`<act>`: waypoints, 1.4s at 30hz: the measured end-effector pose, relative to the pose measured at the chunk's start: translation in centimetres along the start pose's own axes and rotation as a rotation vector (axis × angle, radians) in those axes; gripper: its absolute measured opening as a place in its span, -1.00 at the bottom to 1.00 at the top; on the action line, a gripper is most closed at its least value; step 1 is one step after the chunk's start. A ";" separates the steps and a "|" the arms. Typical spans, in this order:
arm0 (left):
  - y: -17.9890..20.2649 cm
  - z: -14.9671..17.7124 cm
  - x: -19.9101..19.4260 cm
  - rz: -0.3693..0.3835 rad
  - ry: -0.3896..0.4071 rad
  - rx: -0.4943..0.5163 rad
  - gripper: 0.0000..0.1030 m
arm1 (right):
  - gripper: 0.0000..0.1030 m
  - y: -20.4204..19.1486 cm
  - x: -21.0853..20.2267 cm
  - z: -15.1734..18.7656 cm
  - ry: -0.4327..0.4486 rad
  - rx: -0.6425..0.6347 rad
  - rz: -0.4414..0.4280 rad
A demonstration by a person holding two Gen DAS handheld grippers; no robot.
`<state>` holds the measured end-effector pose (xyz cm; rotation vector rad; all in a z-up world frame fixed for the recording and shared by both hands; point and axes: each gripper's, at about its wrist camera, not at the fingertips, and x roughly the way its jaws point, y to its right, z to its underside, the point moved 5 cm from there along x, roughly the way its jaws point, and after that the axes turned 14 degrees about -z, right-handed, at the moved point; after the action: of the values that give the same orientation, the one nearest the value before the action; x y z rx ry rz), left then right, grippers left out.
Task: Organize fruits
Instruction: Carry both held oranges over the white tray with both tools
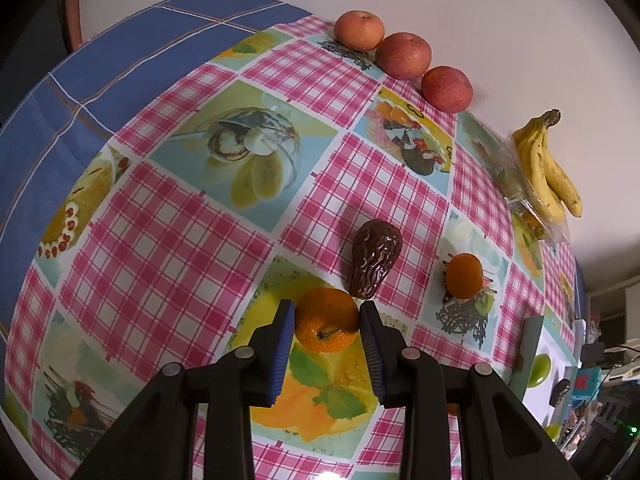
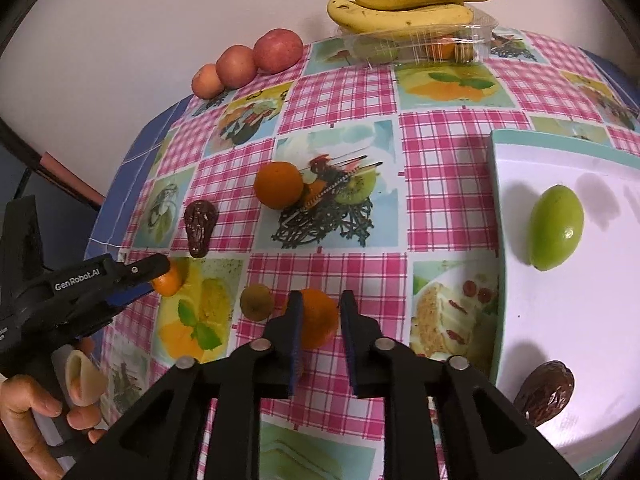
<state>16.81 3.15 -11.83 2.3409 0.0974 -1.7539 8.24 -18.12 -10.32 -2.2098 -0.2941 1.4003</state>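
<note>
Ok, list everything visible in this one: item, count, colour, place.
apples: three, red, back edge by the wall
bananas: bunch, yellow, on the clear box
clear box: one, back edge
oranges: three, orange; one mid-table, one at each gripper
dates: two, brown; one on the cloth, one on the tray
green fruit: one, on the tray
brown round fruit: one, near the right gripper
tray: one, white, right side
left gripper: jaws around an orange
right gripper: jaws around an orange
hand: one, holding the left gripper

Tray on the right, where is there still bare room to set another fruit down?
The white tray is mostly bare: free between the green fruit and the brown date, and along its far edge. The tablecloth by the oranges is crowded.
</note>
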 end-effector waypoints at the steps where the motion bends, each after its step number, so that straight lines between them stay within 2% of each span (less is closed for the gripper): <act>1: -0.1 0.0 0.1 -0.004 -0.003 -0.002 -0.31 | -0.38 0.1 0.1 0.1 -0.002 0.000 0.004; 2: -0.2 0.1 0.2 -0.005 -0.007 -0.006 -0.31 | -0.33 0.1 0.2 0.1 -0.005 0.005 -0.004; 6: -0.3 0.2 0.4 -0.008 -0.016 -0.013 -0.31 | -0.33 -0.5 0.9 0.3 -0.018 0.016 -0.050; 15: -0.7 0.3 0.8 -0.015 -0.029 -0.024 -0.31 | -0.33 -1.9 2.8 1.0 -0.062 -0.016 -0.086; 26: -0.5 0.3 0.7 -0.012 -0.023 -0.015 -0.31 | -0.33 -2.2 3.1 1.1 -0.056 -0.033 -0.054; 31: -0.2 -0.2 -0.6 0.003 0.012 -0.010 -0.31 | -0.33 -1.5 1.4 0.4 -0.014 -0.001 -0.058; 42: 0.8 -0.8 -4.1 0.040 0.089 -0.023 -0.31 | -0.33 0.0 -2.8 -0.8 0.063 0.029 -0.010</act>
<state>16.57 2.82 -7.63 2.3875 0.0833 -1.6221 7.72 -19.54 -7.89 -2.2215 -0.2605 1.3188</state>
